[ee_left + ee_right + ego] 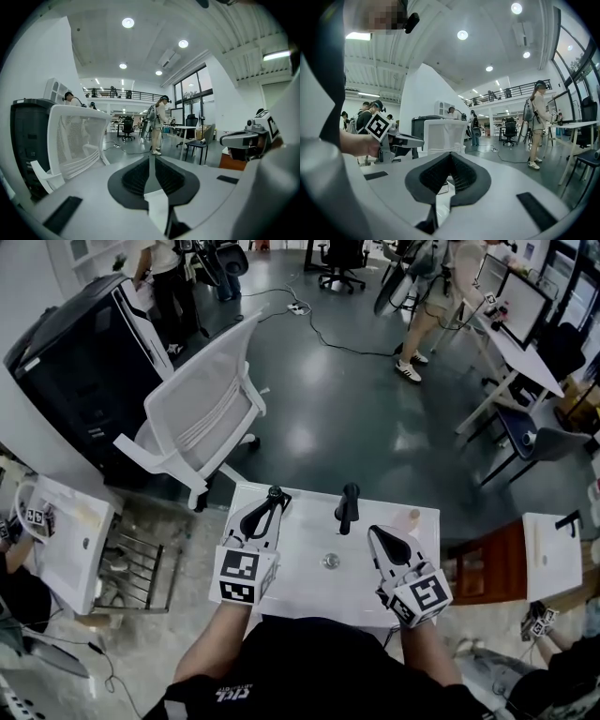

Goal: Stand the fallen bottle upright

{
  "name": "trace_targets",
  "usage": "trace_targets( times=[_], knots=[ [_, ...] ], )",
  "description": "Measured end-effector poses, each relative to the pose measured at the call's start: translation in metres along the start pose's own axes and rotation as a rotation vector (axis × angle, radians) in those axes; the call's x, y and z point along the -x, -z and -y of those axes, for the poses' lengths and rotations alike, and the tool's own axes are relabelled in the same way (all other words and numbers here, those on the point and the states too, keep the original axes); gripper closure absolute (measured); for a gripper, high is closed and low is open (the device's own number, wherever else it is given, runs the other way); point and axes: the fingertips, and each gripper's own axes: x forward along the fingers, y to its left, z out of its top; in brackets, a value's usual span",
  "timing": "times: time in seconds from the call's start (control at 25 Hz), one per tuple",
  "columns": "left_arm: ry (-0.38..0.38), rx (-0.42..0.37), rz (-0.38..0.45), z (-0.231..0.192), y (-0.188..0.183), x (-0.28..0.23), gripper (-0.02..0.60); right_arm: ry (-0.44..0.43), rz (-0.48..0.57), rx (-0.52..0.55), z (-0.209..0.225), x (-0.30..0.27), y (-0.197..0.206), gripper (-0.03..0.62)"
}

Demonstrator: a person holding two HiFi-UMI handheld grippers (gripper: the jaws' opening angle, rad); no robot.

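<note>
A dark bottle [348,507] stands upright near the far edge of the small white table [309,582] in the head view. It shows in neither gripper view. My left gripper [274,493] hovers left of the bottle and apart from it. Its jaws [151,161] stand a narrow slit apart, with nothing between them. My right gripper [375,532] is to the right of the bottle and nearer me, shut and empty; its pads [451,157] meet. Each gripper shows in the other's view: the right gripper [248,140] and the left gripper [389,136].
A small round shiny thing [330,561] lies mid-table, and a pale object [410,517] sits at the far right corner. A white mesh chair [206,418] and a black cabinet [75,362] stand beyond on the left, a brown stool [492,563] on the right. People stand farther back.
</note>
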Motion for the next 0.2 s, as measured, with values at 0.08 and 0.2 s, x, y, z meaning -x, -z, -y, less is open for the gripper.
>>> trace_targets(
  times=[0.08,0.2],
  knots=[
    [-0.004,0.003,-0.002,-0.0032,0.0016,0.0012,0.531,-0.002,-0.001,-0.001,-0.0019,-0.0027,0.0002,0.583],
    [-0.006,0.004,-0.003,-0.0088,0.0035,0.0023,0.531,-0.005,-0.002,-0.003,-0.0052,-0.0082,0.0010,0.583]
  ],
)
